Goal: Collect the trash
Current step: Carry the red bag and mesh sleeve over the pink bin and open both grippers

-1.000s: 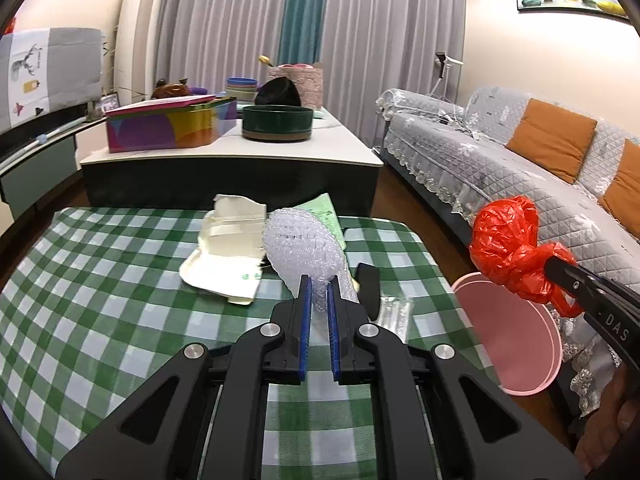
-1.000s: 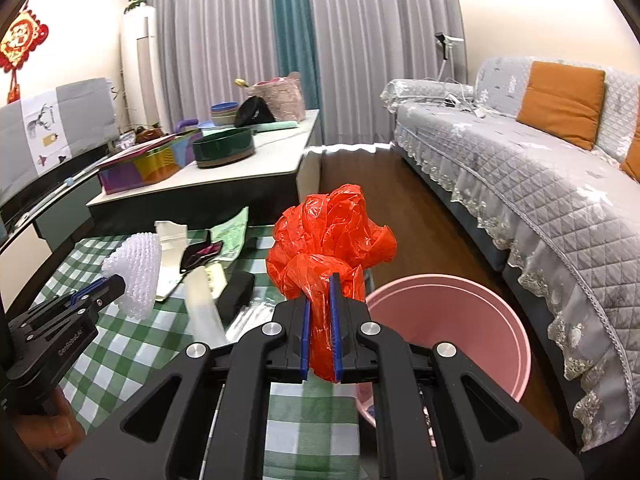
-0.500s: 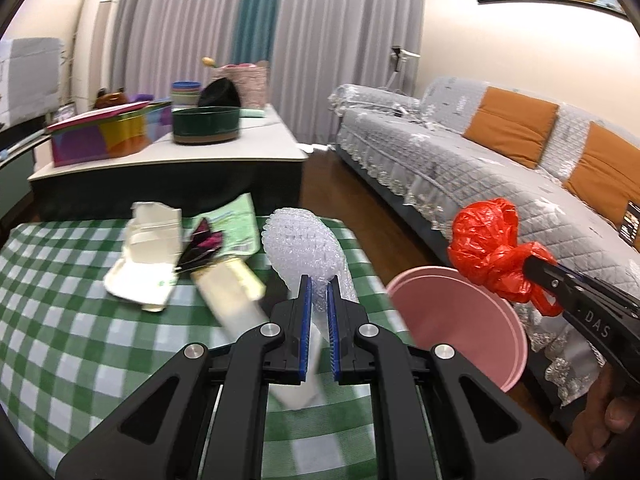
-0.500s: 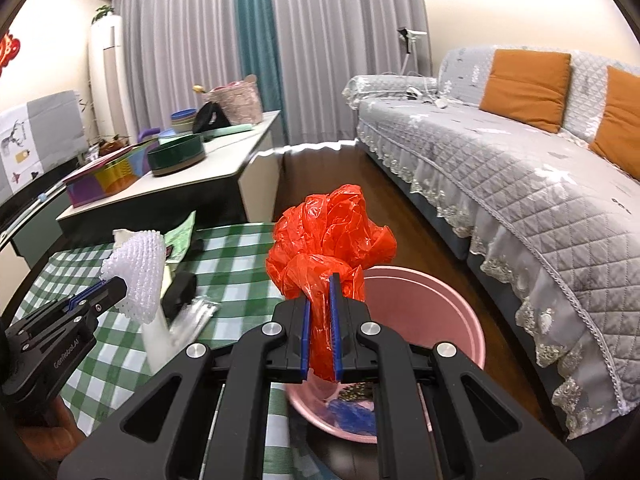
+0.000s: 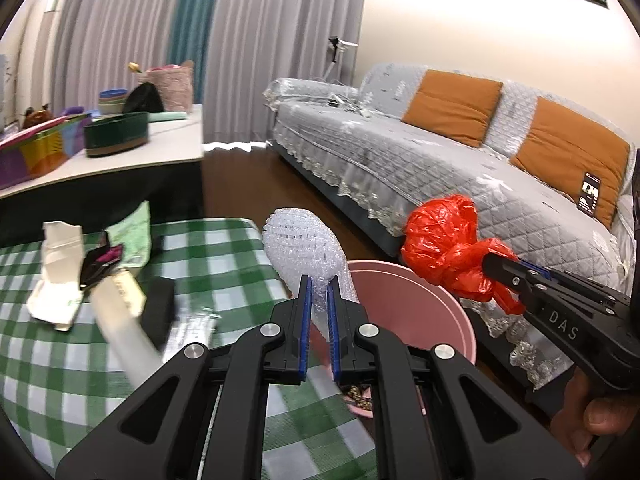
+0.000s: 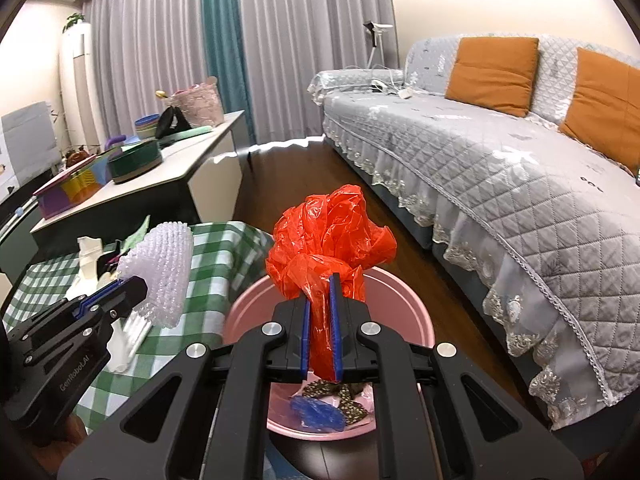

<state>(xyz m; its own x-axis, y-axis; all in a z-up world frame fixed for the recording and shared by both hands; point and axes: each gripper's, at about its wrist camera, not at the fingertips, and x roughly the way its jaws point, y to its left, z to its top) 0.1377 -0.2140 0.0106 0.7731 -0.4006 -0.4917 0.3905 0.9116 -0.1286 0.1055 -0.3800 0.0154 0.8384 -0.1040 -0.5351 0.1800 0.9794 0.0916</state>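
My left gripper (image 5: 317, 282) is shut on a roll of clear bubble wrap (image 5: 304, 242) and holds it at the table's right edge, beside the pink bin (image 5: 412, 304). In the right wrist view that gripper (image 6: 124, 284) and the bubble wrap (image 6: 162, 268) hang left of the bin. My right gripper (image 6: 320, 280) is shut on a crumpled red plastic bag (image 6: 328, 236) above the pink bin (image 6: 248, 308), which holds blue and patterned scraps. From the left wrist, the red bag (image 5: 440, 244) hangs over the bin's far right rim.
The green-checked table (image 5: 48, 360) still carries a white carton (image 5: 56, 276), a green packet (image 5: 132, 232), a black item (image 5: 160, 300) and a pale tube (image 5: 120, 320). A grey sofa (image 6: 500, 184) runs along the right. A white side table (image 6: 176, 172) stands behind.
Both grippers have swung right with their loads. The red bag now hangs over the pink bin, and the bubble wrap has come from over the table to the bin's near rim.
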